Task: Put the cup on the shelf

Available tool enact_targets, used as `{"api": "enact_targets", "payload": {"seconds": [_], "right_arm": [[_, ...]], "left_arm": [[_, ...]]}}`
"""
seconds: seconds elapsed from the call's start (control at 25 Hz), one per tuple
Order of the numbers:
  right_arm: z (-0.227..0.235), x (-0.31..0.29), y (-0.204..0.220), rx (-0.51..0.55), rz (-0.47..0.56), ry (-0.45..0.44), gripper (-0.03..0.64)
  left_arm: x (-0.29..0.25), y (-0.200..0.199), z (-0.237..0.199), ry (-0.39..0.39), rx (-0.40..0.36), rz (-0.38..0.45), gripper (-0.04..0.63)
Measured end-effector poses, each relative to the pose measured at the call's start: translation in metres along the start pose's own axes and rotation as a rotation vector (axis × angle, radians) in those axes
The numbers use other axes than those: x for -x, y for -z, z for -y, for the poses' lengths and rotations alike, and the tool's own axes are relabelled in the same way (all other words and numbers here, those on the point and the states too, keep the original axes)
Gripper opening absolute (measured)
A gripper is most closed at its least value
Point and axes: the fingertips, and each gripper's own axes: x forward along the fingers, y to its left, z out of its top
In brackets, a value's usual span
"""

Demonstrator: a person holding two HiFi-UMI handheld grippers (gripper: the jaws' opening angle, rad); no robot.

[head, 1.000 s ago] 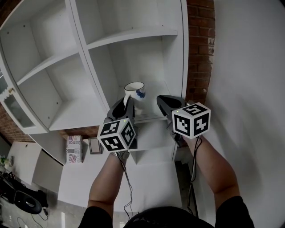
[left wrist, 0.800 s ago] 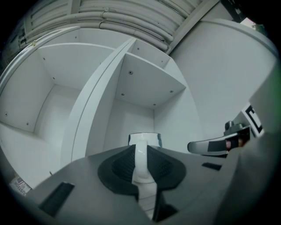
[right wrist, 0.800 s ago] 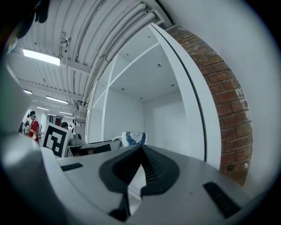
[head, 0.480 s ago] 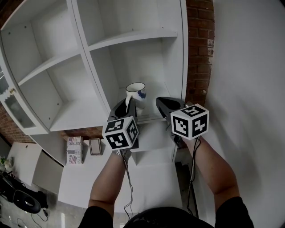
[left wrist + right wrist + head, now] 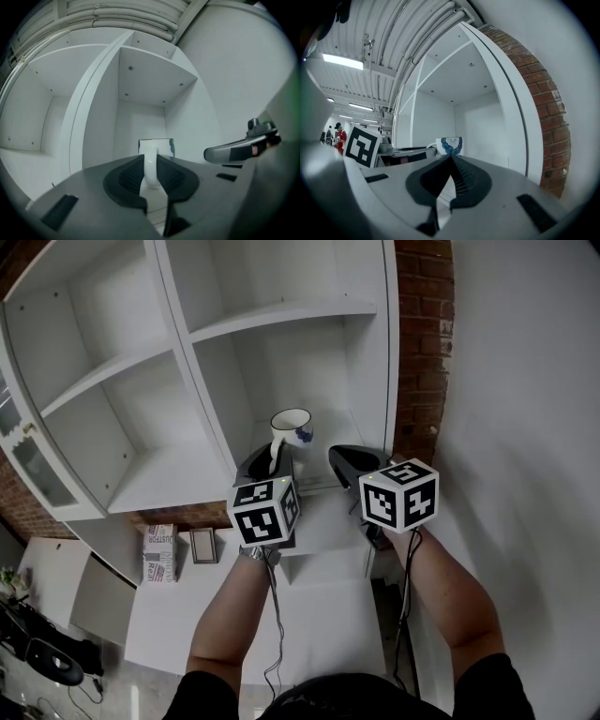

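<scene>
A printed box and a small picture frame sit on a low ledge at far left, below a white shelf unit that fills the upper half of the head view. At the centre, the person's left hand holds the left gripper up to the lower middle compartment. There the white cup with its blue pattern stands upright on the shelf board, its handle turned back toward the person.

The left gripper view shows that handle between the two jaws, which are opening at this moment. Their pads still appear to touch the handle on both sides.

Compared with a second ago, the left gripper and its marker cube have moved to the right and a little further into the compartment. The cup has gone with them and now sits slightly deeper on the shelf.

To the right, the right gripper hangs just beside the cup, empty, its jaws closed tip to tip. It has barely shifted over the same second. A brick wall runs along the shelf unit's right edge, with a plain white wall beyond it.
</scene>
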Motion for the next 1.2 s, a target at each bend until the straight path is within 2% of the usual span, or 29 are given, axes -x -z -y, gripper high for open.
{"api": "enact_targets", "payload": {"seconds": [0.76,1.2], "right_arm": [[0.005,0.007,0.007,-0.025,-0.008,-0.006,0.0],[-0.001,0.027,0.016,-0.016,-0.026,-0.027,0.0]], "left_arm": [[0.004,-0.003,0.003,0.029,0.017,0.048,0.14],[0.033,0.002,0.003,-0.035,0.019,0.049,0.141]]}}
